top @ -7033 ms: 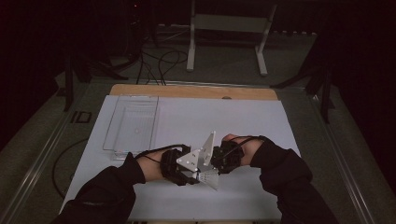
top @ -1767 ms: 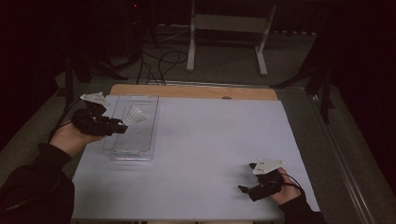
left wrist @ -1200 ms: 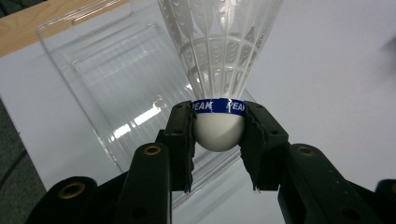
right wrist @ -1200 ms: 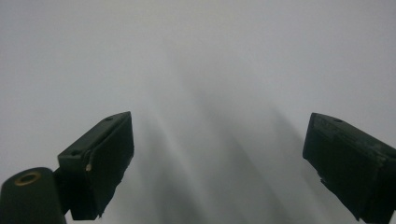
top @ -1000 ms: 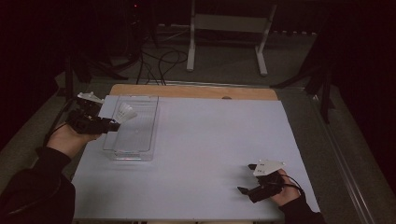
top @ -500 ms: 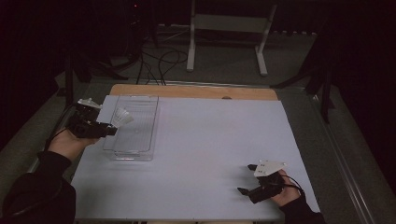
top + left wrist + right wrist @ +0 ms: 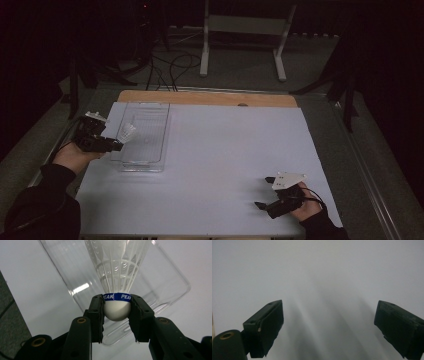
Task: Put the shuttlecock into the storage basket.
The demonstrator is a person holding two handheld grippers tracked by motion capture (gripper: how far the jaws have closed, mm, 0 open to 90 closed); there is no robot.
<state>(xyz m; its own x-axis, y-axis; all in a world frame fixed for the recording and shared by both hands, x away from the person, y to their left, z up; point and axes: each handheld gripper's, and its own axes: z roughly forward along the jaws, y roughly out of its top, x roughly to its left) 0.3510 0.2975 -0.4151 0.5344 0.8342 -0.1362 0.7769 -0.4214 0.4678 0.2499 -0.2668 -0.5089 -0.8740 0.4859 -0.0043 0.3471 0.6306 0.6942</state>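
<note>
Left gripper (image 7: 116, 145) is clamping a shuttlecock (image 7: 117, 277) by its cork at the clear tray's (image 7: 150, 165) nine o'clock rim. Right gripper (image 7: 266, 192) is resting spread and empty at five o'clock. Risk: released here, the shuttlecock is likely tipping outside the rim.

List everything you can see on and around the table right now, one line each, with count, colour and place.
Shuttlecock: one, white with a blue band, held at its cork over the box's near-left edge.
Box: one, clear plastic, far-left part of the table.
Table cover: one, white.
Wooden strip: one, tan, along the far table edge.
Stand: one, white, on the floor beyond the table.
Cables: several, black, on the floor beyond.
Left gripper: one, black, fingers shut on the shuttlecock.
Right gripper: one, black, near right, fingers open.
</note>
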